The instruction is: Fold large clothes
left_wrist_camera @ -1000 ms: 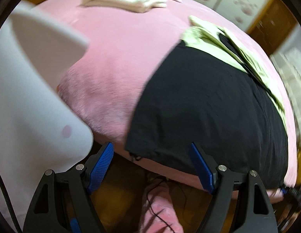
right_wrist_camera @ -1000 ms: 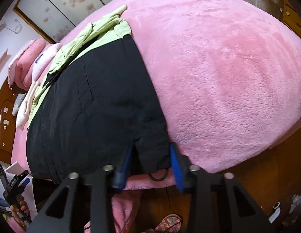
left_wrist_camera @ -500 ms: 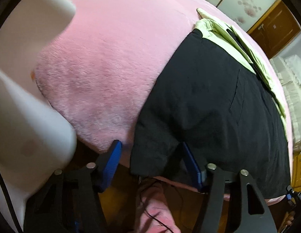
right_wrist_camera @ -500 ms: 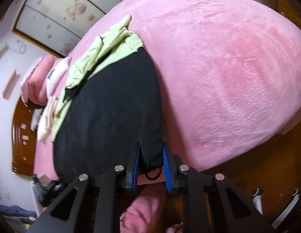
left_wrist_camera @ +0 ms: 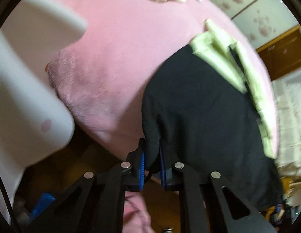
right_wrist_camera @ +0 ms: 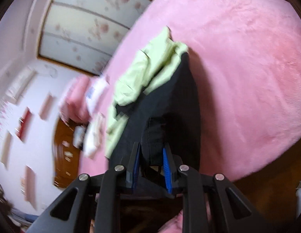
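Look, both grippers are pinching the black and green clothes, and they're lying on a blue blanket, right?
Not quite: the blanket is pink, not blue, as the right wrist view shows. The rest holds: the left gripper and the right gripper each pinch the black edge of the black and green clothes.

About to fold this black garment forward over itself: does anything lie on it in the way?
Yes. A light green garment lies bunched on the far end of the black garment, where the lifted near edge would land.
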{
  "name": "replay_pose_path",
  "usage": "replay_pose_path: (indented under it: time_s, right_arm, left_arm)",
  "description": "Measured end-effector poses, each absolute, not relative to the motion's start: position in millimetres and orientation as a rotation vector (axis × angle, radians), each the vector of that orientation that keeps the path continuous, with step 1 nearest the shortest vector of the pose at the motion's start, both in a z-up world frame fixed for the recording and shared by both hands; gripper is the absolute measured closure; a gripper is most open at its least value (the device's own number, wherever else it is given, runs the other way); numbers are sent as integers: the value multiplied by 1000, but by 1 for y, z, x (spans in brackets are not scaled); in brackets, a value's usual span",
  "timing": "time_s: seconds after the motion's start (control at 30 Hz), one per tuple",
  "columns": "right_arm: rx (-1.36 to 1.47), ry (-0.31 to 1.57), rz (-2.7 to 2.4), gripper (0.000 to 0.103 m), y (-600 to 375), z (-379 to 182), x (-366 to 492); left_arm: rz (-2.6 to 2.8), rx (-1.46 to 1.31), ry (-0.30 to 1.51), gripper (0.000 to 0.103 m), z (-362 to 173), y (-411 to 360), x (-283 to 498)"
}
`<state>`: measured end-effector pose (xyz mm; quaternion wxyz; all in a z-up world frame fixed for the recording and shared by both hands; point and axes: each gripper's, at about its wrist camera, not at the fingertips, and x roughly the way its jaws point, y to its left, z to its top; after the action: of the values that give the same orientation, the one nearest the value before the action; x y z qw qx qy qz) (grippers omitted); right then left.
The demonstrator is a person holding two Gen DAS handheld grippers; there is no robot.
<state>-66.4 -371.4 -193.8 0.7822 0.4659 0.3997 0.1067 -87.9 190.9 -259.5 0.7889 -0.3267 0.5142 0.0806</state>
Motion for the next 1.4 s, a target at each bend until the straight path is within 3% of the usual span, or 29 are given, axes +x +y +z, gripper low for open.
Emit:
replay_pose_path:
  time_s: [0.27,0.57,0.9,1.07,1.4]
  right_arm:
    - [1091,771,289,82,-380,-154,-34]
    - [1058,628,348,84,-392,-99,19]
    - [1076,514,285,85,-419,-67,116]
    - [1063,519,178,85,-432,-74,179]
    - [1058,602,-79,85,-435,-137,293]
  left_arm:
    - [64,-761,973,94,-179,164,-49]
    - [70,-800,833,95,-107,182,23]
    - [80,-789,798,95,-58,204,165]
    - [99,-727,822,95,-63,202,258]
    - [87,-565,989,95,-127,171,408]
